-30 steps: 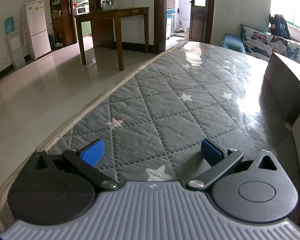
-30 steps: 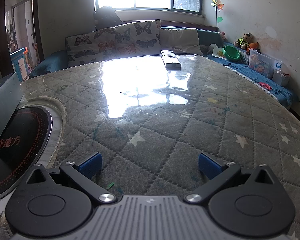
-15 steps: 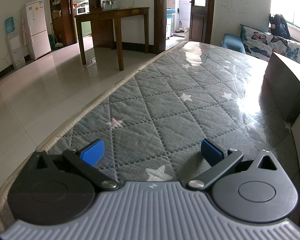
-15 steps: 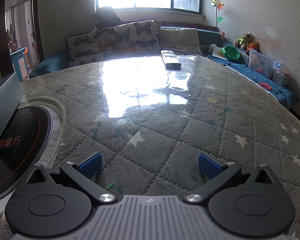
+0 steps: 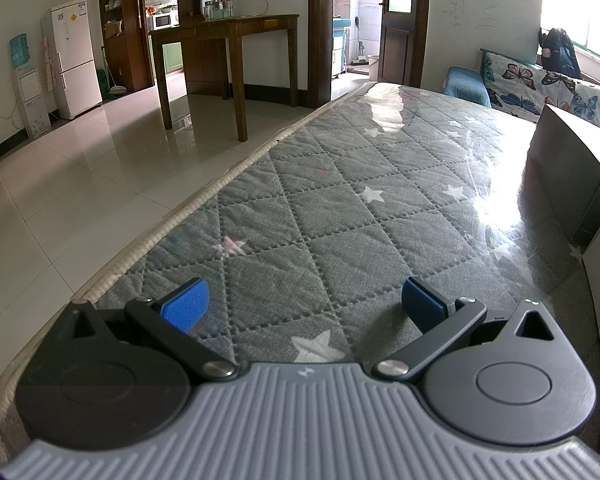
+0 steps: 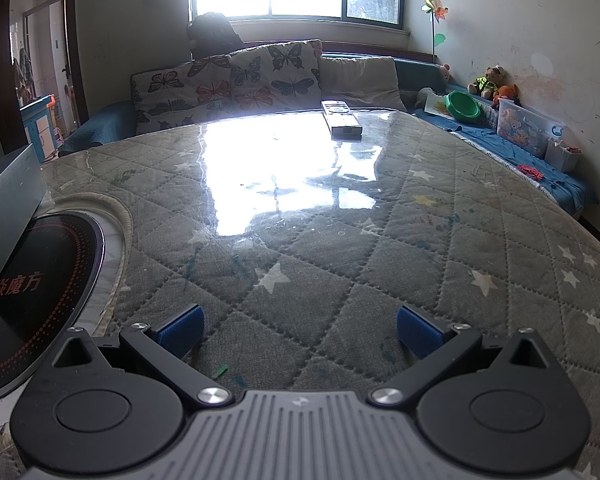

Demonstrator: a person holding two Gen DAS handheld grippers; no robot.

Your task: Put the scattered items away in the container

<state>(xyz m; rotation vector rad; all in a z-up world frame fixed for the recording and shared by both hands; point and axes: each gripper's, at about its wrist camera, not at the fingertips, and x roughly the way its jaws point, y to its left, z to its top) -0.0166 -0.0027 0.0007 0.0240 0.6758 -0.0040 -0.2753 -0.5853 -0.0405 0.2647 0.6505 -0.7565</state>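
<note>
A grey remote control lies at the far edge of the quilted, plastic-covered table in the right wrist view. My right gripper hovers low over the near part of the table, open, with nothing between its blue pads. A dark grey box stands on the table at the right of the left wrist view; its corner shows at the left of the right wrist view. My left gripper is open and empty near the table's left edge, well left of the box.
A black induction cooktop is set into the table at the left of my right gripper. A sofa with butterfly cushions runs behind the table. Tiled floor and a wooden table lie to the left.
</note>
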